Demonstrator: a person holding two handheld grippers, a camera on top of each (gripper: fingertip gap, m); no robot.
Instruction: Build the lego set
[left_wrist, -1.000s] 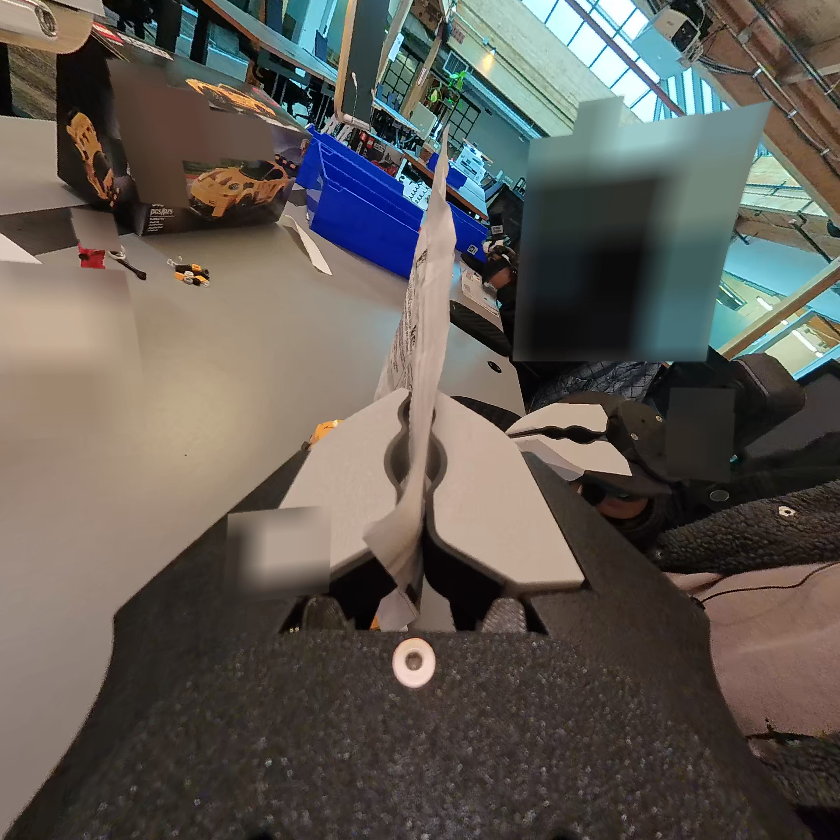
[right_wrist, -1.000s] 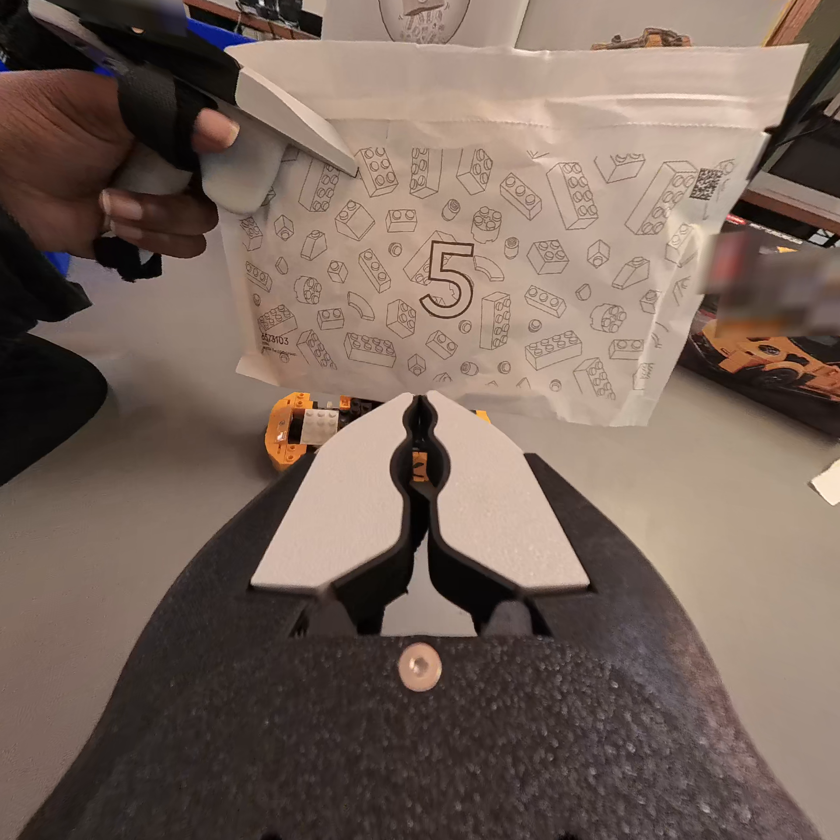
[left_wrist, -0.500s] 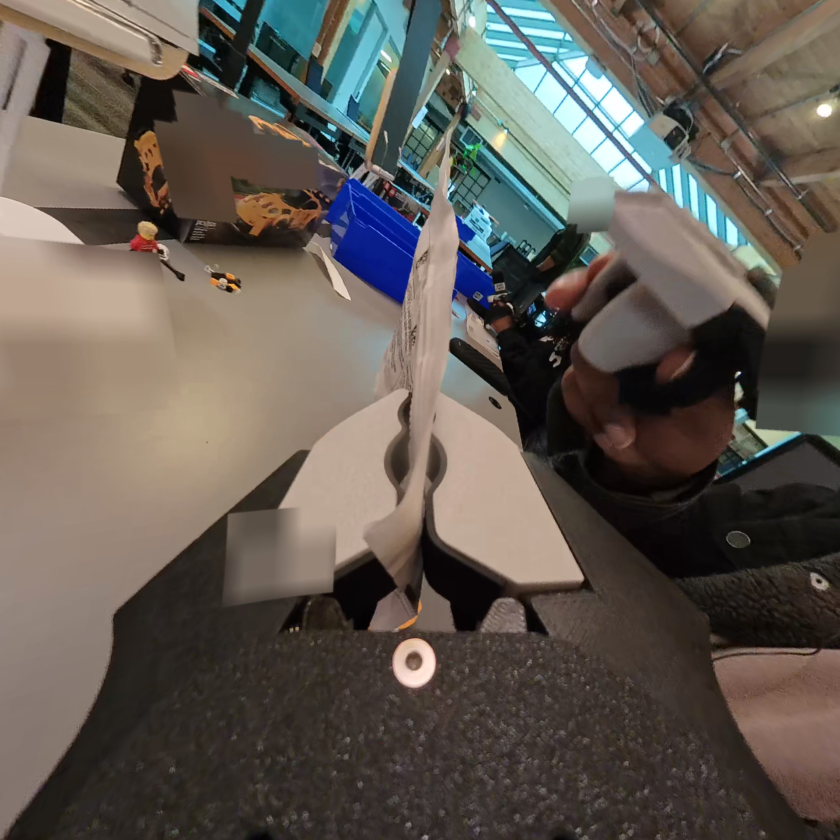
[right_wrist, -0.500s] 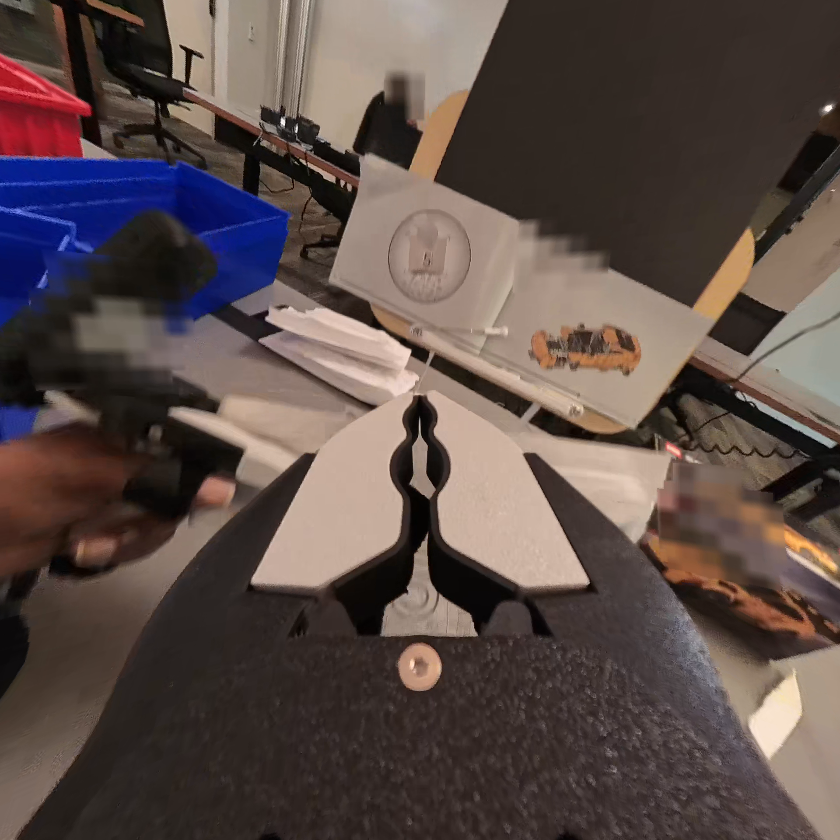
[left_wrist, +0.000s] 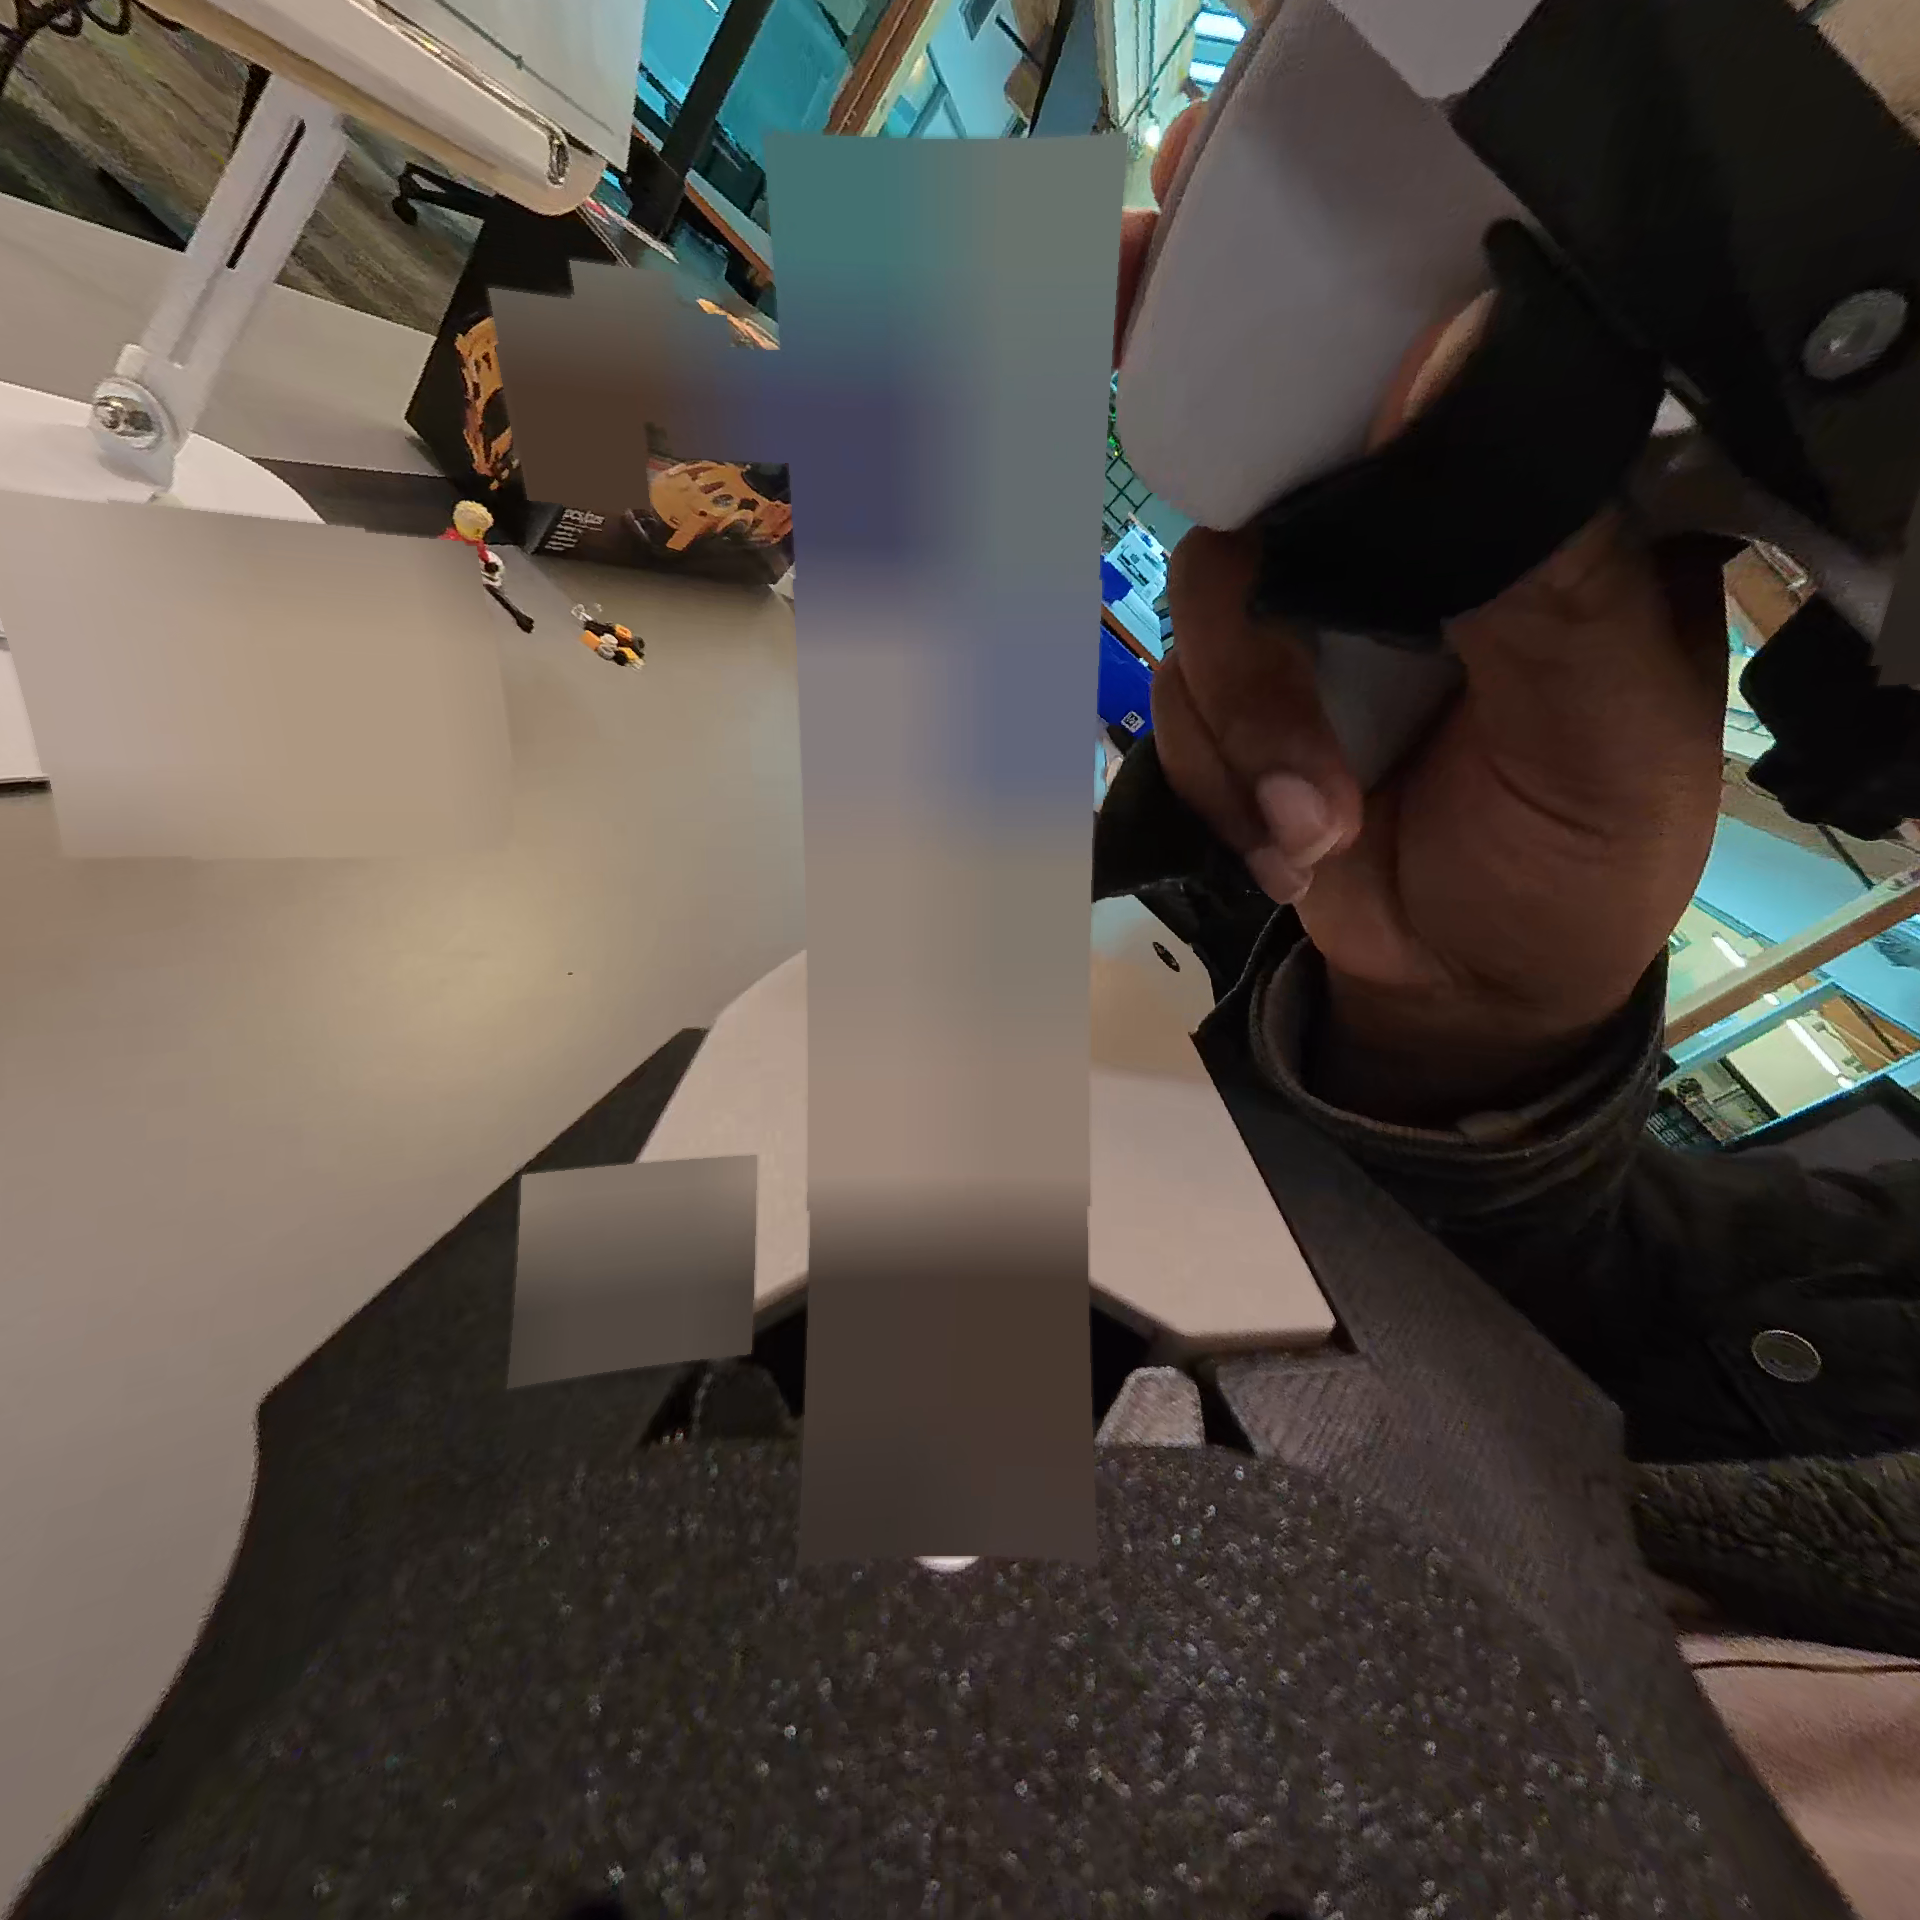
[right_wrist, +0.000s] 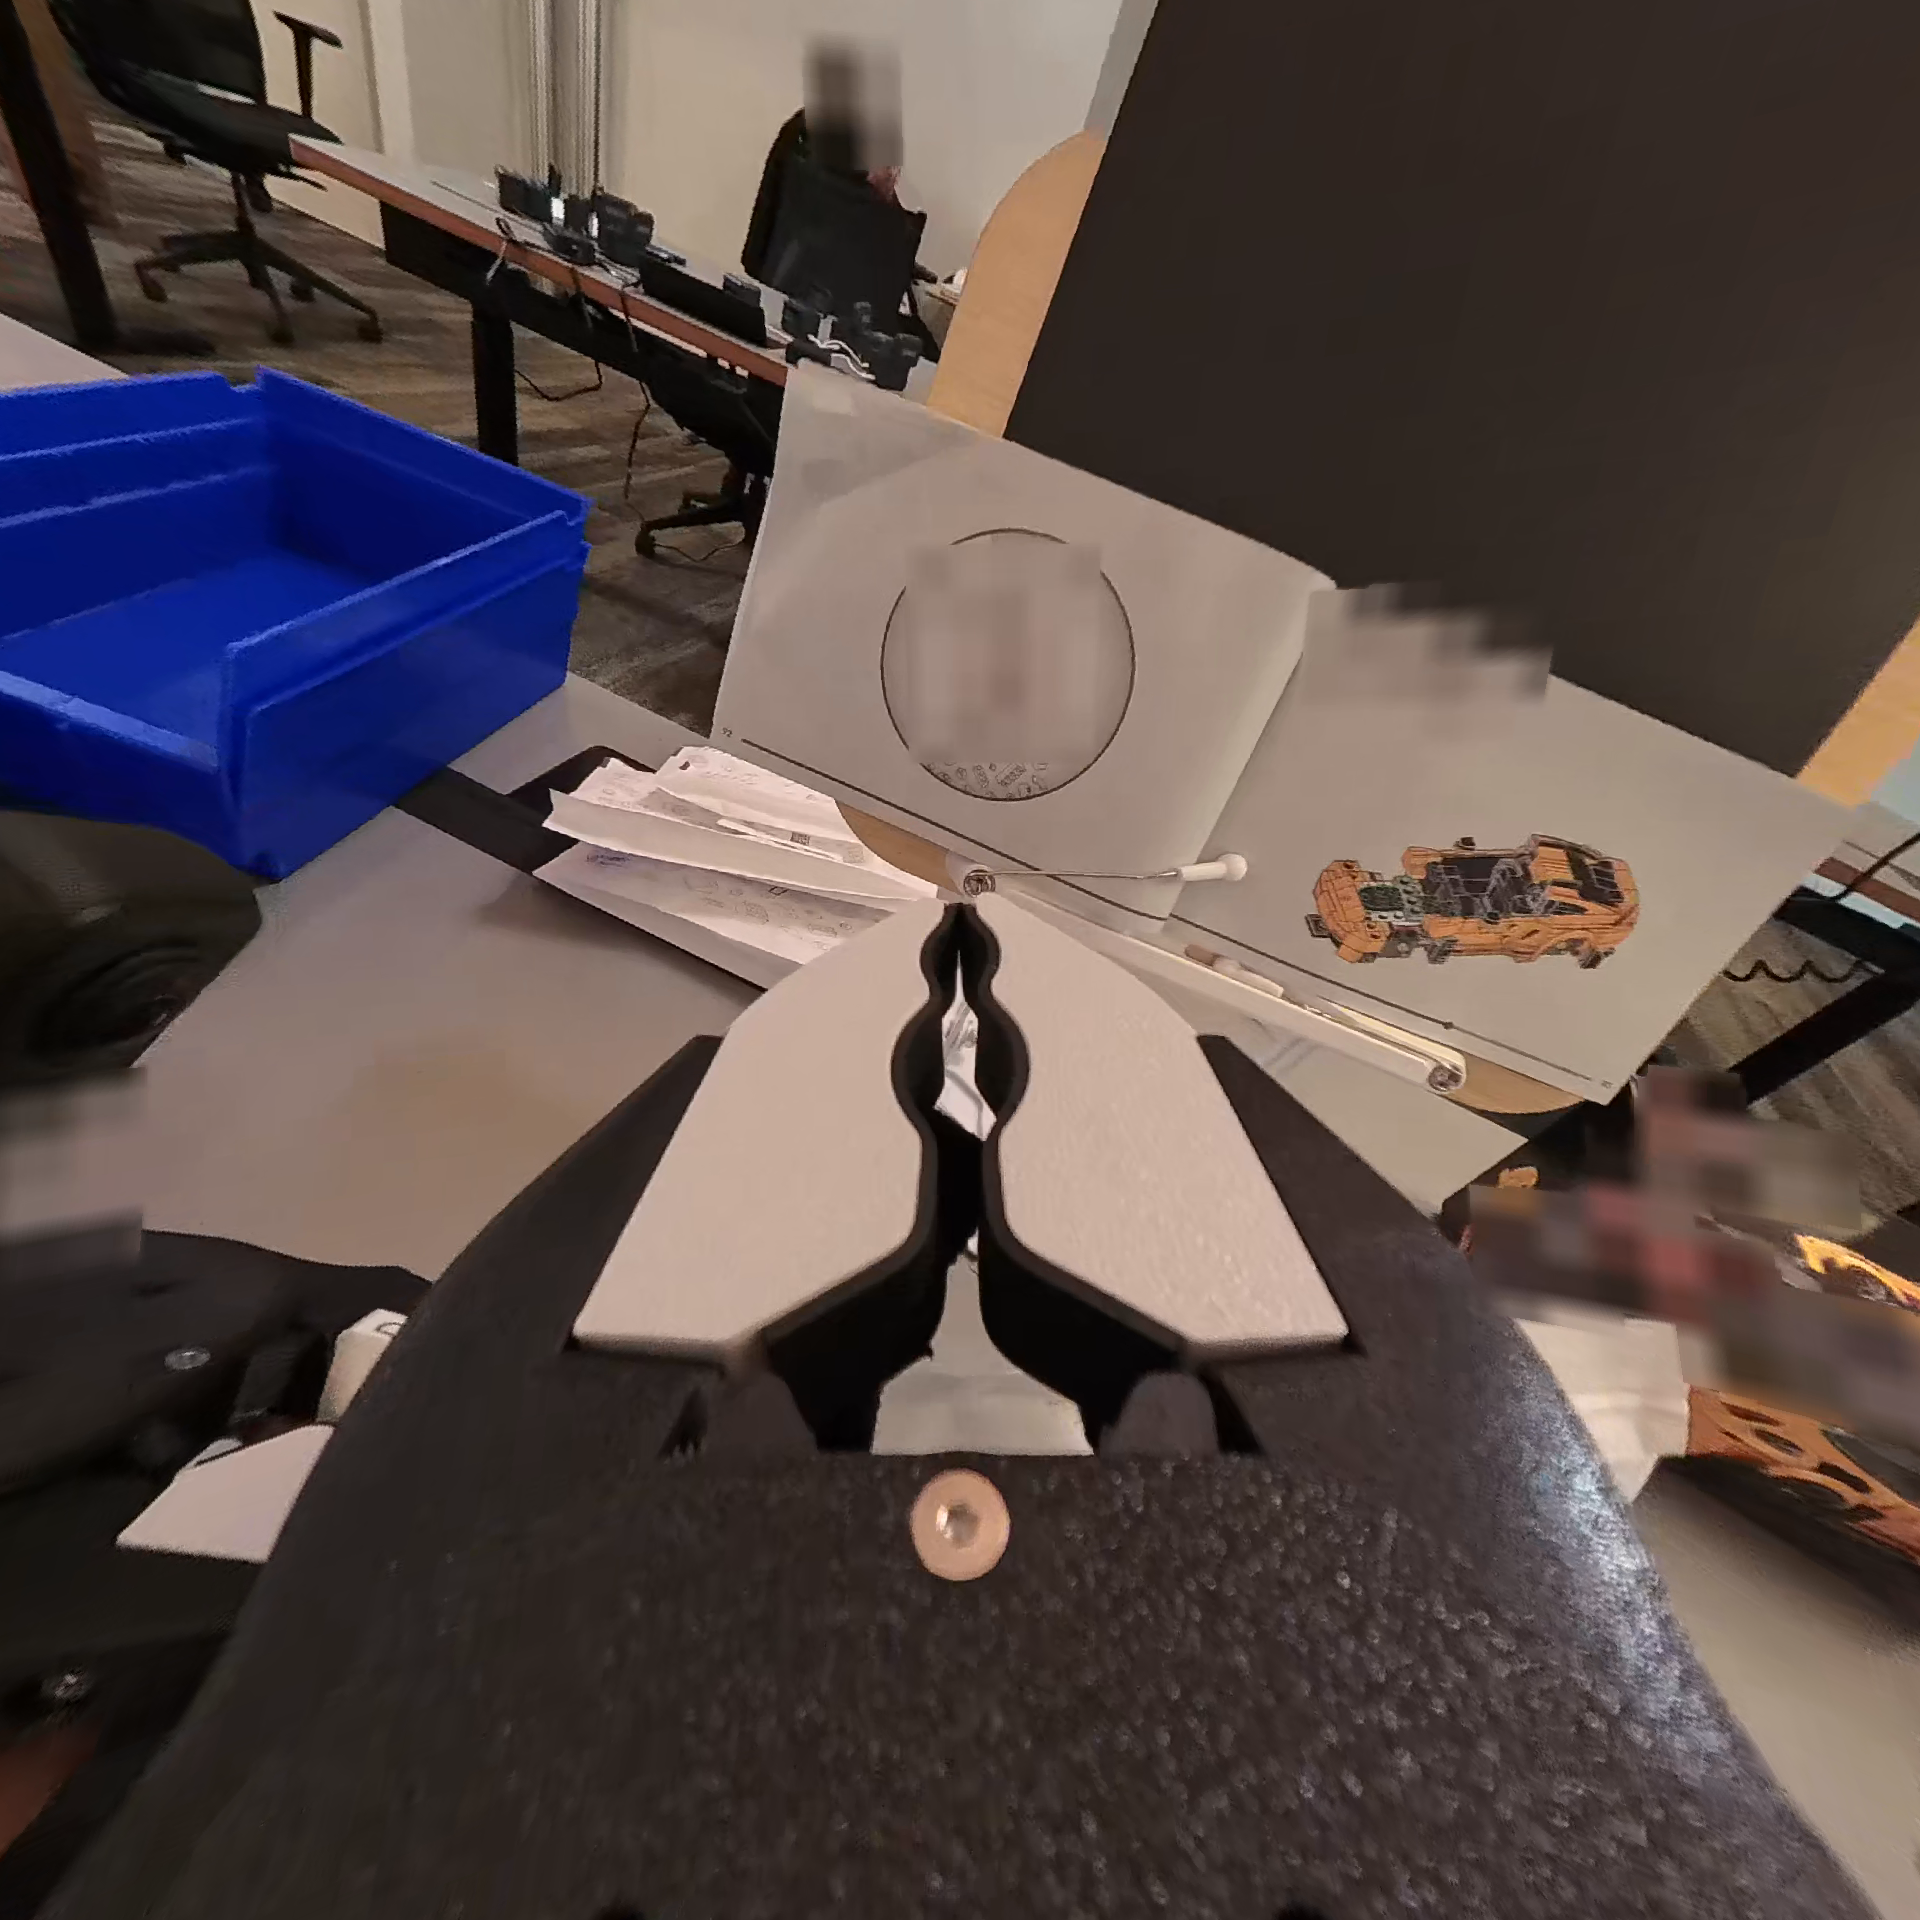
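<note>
Blue bin (right_wrist: 260, 623): stands at the far left edge of the tabletop (right_wrist: 416, 987); its visible inside holds nothing. A second blue rim shows nested just under it.

Flattened white paper bags (right_wrist: 727, 842): stacked just beside the bin, along the far edge, in front of the booklet stand.

Set box (left_wrist: 644, 499): black with an orange car printed on it, standing near the far edge of the tabletop. Whether it is open and what it contains cannot be told.

Lego pieces: a small orange-and-black assembly (left_wrist: 613, 639) lies on the bare tabletop just in front of the box. A minifigure (left_wrist: 478, 530) with yellow hair and a red torso lies near it, the two apart.

Instruction booklet (right_wrist: 1039, 675): propped open on a stand at the far edge, its right page showing a part-built orange car.

Right tongs (right_wrist: 961, 920): closed, tips meeting, gripping nothing, raised above the tabletop and pointing at the booklet. A hand (left_wrist: 1455, 779) grips their white handle.

Left tongs (left_wrist: 940, 997): a masked patch covers the gap between the fingers, so their state cannot be told.
</note>
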